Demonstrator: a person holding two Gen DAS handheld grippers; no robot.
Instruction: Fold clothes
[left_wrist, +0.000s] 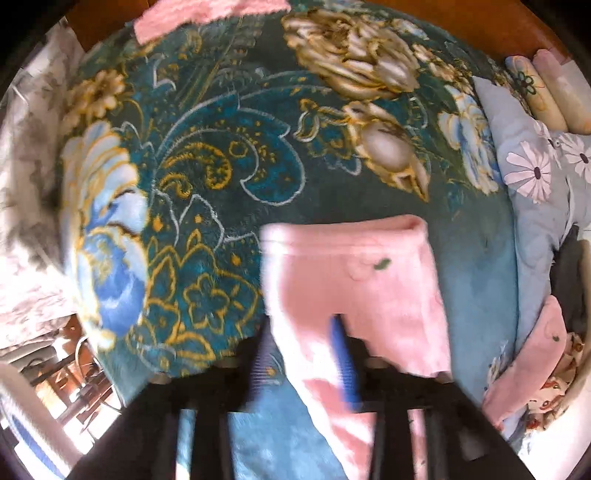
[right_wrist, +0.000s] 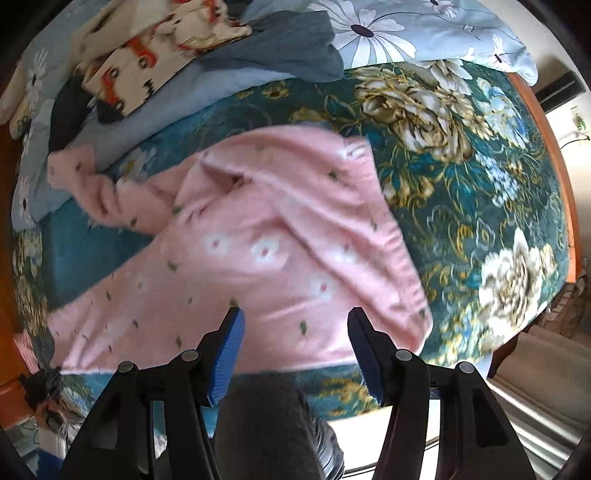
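Observation:
A pink fleece garment (right_wrist: 258, 251) with white flowers and small green marks lies partly folded on the teal floral blanket (right_wrist: 461, 177). My right gripper (right_wrist: 295, 332) is open and empty, just above the garment's near edge. In the left wrist view my left gripper (left_wrist: 306, 354) is shut on a part of the pink garment (left_wrist: 351, 273), which hangs blurred between the blue pads (left_wrist: 345, 362) above the blanket (left_wrist: 221, 166).
A light blue daisy quilt (right_wrist: 424, 33) with a cream fox-print cloth (right_wrist: 147, 48) and a dark grey cloth (right_wrist: 288, 48) lies at the far side. Rolled pillows (left_wrist: 546, 88) and another pink piece (left_wrist: 532, 365) sit at the right. The wooden bed edge (right_wrist: 554, 147) is at the right.

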